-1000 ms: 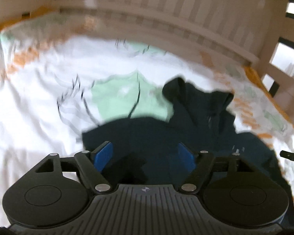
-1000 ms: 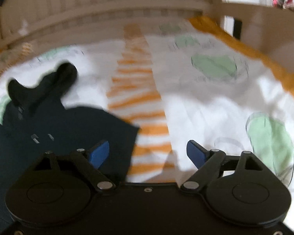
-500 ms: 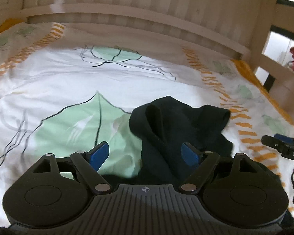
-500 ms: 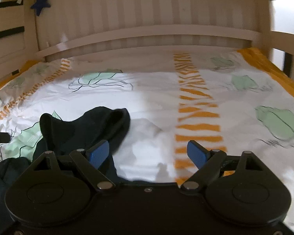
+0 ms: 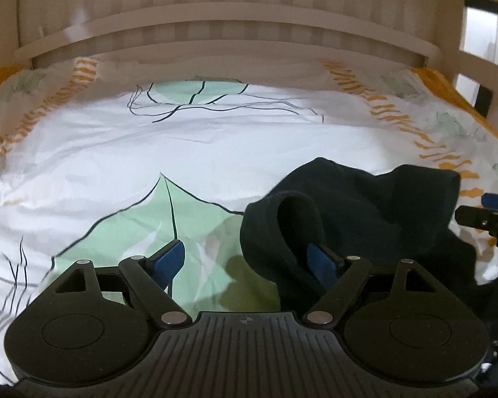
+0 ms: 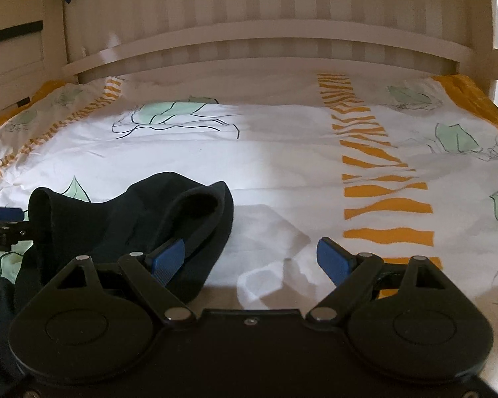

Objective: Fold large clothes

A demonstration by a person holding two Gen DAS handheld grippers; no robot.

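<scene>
Folding hasn't really started as far as I can tell: the dark garment (image 5: 365,205) is lying in a rumpled heap on the bed (image 5: 215,146), with a thick rolled opening, maybe a cuff or hood edge, sticking up and nothing squared off or laid flat. So pretty much everything is left: spread it out, smooth it, then make the folds. The left hand-held gripper (image 5: 245,262) is spread wide with nothing pinched, one blue pad just at the edge of the heap. The right hand-held gripper (image 6: 252,258) is spread too, empty, its left pad just over the garment's edge. Fabric looks heavy and soft, like fleece or knit, navy or black. The bedsheet is thin crisp cotton, white with green leaf prints and orange stripes, slightly wrinkled. Slatted pale wooden headboard (image 6: 249,39) behind.
</scene>
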